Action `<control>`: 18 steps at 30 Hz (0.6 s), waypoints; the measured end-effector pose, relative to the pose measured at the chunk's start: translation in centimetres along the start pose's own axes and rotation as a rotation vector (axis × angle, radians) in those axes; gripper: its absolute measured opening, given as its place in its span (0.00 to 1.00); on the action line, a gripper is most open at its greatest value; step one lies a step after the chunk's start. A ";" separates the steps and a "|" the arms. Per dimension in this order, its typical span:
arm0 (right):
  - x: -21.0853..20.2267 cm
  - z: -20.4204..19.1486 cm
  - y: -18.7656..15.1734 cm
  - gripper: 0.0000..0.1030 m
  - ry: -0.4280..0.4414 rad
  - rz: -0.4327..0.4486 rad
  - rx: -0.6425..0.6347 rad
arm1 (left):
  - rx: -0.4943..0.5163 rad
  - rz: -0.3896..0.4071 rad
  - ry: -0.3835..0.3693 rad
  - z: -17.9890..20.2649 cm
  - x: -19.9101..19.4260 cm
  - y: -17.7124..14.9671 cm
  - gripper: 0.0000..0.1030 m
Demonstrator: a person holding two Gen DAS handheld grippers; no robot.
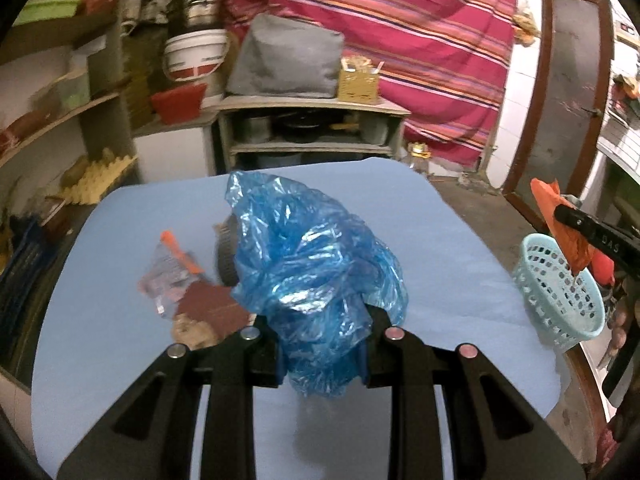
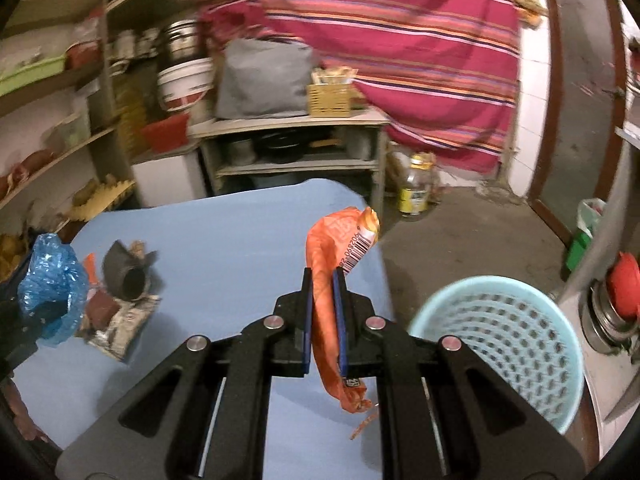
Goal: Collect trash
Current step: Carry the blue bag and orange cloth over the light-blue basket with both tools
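In hand: my left tongs (image 1: 320, 344) pinch a crumpled blue plastic bag (image 1: 316, 264); my right tongs (image 2: 324, 316) pinch an orange wrapper (image 2: 326, 280). Basket (image 2: 504, 344), near right: appears empty. Left on surface (image 2: 240, 232): grey tube (image 2: 126, 276), wrappers (image 2: 120, 320).
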State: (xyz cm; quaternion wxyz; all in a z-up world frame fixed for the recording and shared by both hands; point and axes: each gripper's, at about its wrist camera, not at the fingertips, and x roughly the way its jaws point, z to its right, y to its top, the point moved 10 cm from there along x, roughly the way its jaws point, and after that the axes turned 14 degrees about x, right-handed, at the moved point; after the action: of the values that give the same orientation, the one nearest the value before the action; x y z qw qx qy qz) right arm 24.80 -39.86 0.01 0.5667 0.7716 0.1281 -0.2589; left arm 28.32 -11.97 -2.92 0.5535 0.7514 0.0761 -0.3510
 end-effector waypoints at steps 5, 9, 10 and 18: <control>-0.9 4.8 0.0 0.10 -0.048 0.001 0.023 | 0.034 0.008 -0.023 3.5 0.8 1.8 0.25; -1.6 8.7 -0.4 0.10 -0.085 -0.006 0.048 | 0.059 0.009 -0.047 6.7 1.8 3.0 0.25; -1.9 9.5 -0.5 0.10 -0.088 -0.006 0.057 | 0.066 0.007 -0.054 7.5 2.1 3.2 0.25; -3.6 15.8 -0.4 0.10 -0.137 0.007 0.130 | 0.116 0.009 -0.131 14.8 3.5 4.6 0.25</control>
State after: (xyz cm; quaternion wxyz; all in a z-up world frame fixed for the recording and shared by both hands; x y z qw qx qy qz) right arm 17.57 -54.23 -1.87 0.5237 0.7877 0.0691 -0.3169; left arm 26.66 -27.73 -3.54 0.5144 0.7581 0.0158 -0.4005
